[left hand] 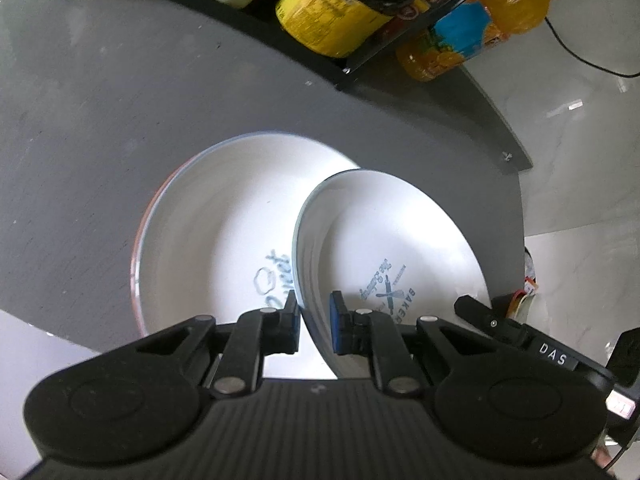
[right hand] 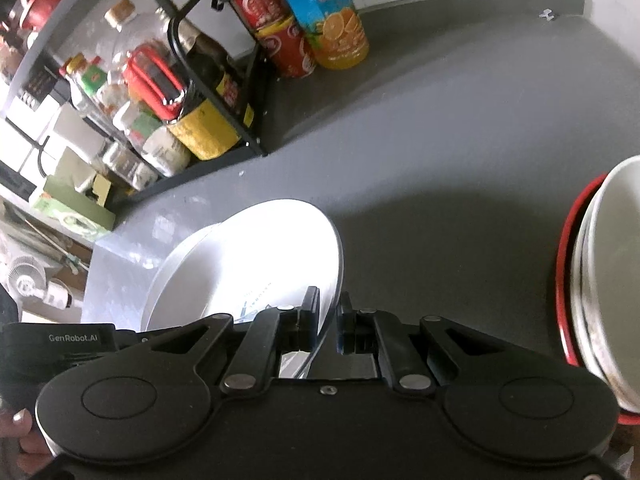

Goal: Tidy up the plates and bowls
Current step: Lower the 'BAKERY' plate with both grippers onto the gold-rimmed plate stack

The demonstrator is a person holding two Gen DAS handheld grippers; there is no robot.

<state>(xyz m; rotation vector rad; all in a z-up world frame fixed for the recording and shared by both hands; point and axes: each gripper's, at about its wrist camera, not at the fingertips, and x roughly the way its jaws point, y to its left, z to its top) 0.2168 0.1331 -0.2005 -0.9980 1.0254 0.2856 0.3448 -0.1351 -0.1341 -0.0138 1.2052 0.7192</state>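
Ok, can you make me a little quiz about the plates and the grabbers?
1. True or false: the bakery plate lies flat on the grey table.
2. Which colour shows on the bowl stack's outer edge? A) green B) red C) blue
3. Fill in: the left gripper and the right gripper both pinch the bakery plate's ____.
Key: 1 false, it is tilted; 2 B; 3 rim.

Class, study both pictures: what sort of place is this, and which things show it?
Probably a home kitchen counter: white plates on a grey countertop, a black wire rack of sauce bottles, and an orange juice bottle.
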